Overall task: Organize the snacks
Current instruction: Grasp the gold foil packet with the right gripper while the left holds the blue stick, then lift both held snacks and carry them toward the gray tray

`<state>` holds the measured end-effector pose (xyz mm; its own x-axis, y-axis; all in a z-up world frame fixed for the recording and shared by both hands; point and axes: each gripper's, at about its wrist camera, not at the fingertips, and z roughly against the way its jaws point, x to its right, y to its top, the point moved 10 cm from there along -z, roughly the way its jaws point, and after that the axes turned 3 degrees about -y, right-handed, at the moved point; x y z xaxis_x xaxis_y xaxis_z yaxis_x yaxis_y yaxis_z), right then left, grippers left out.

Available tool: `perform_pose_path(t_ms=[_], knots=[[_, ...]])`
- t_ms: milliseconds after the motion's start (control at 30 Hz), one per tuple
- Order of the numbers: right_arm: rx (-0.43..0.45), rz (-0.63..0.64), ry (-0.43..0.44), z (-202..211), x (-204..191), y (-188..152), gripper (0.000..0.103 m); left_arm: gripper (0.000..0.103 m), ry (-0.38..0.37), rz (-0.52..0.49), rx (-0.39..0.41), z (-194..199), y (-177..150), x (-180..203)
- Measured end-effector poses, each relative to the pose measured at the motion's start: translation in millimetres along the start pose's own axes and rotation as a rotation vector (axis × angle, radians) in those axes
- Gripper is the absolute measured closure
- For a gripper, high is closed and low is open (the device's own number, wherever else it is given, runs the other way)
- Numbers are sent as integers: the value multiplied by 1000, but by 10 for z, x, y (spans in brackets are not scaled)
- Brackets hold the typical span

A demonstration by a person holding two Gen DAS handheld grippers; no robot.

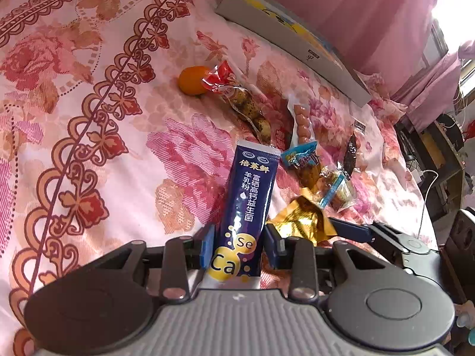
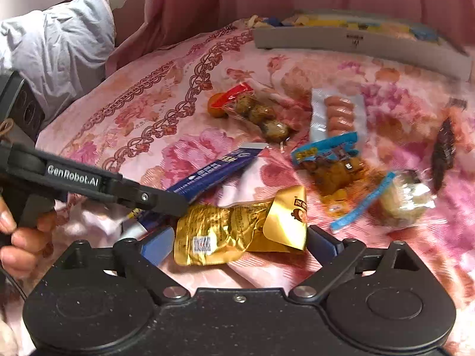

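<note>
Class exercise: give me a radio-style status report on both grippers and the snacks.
Left gripper open around blue sachet. Right gripper open around gold packet. Other snacks scattered ahead; grey box beyond.

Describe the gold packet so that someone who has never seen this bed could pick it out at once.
Start from the flowered pink bedspread and find the loose heap of snacks below the long grey box. The gold packet lies at the heap's near edge, between the open fingers of the right gripper, beside the dark blue stick pack. It alone is shiny crinkled gold foil, with a white barcode label.
</note>
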<state>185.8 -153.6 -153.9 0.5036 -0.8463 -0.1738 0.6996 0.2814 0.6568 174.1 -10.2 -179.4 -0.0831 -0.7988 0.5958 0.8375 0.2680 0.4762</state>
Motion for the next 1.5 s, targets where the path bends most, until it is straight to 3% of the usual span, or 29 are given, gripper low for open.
perform_pose_path(t_ms=[133, 333, 500, 567, 667, 967, 1233, 1500], knots=[[-5, -92, 52, -60, 81, 9, 8, 64, -14, 22, -2, 0, 10, -19], [-4, -100, 32, -75, 136, -5, 12, 64, -15, 19, 1, -14, 16, -18], [18, -41, -36, -60, 72, -41, 16, 64, -14, 18, 2, -14, 21, -16], [25, -2, -68, -59, 35, -48, 24, 64, -14, 18, 1, -13, 22, -17], [29, 39, -99, -74, -6, -50, 25, 64, -13, 15, 2, -13, 17, -15], [64, 18, -106, -55, 0, -51, 26, 66, -17, 12, 4, -12, 29, -9], [99, 40, -128, 81, -52, -127, 28, 73, 52, -85, -4, 4, -6, 94], [142, 66, -140, 183, -131, -161, 28, 75, 50, -64, 19, 79, -28, 117]])
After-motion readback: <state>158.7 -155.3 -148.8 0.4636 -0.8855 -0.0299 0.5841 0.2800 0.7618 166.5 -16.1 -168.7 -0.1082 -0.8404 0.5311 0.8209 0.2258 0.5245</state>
